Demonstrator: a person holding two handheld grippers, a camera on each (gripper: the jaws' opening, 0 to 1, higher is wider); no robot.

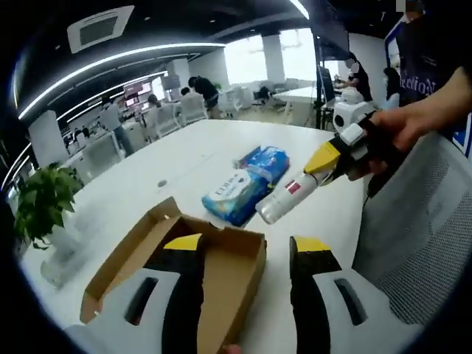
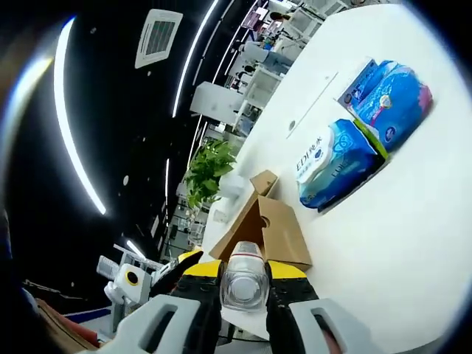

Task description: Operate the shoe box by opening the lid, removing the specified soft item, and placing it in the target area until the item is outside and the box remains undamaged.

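White bottle point(image 2: 242, 282) clamped in right gripper point(image 2: 243, 295), above cardboard box point(image 1: 193, 274); left gripper point(image 1: 247, 254) open.

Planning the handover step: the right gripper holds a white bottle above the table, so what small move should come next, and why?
Probably lower the white bottle onto bare table beside the blue packs: the right gripper holds it aloft, outside the open cardboard box.

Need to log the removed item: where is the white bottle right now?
In the left gripper view, the white bottle is in the right claw, above the table, beside the blue packs.
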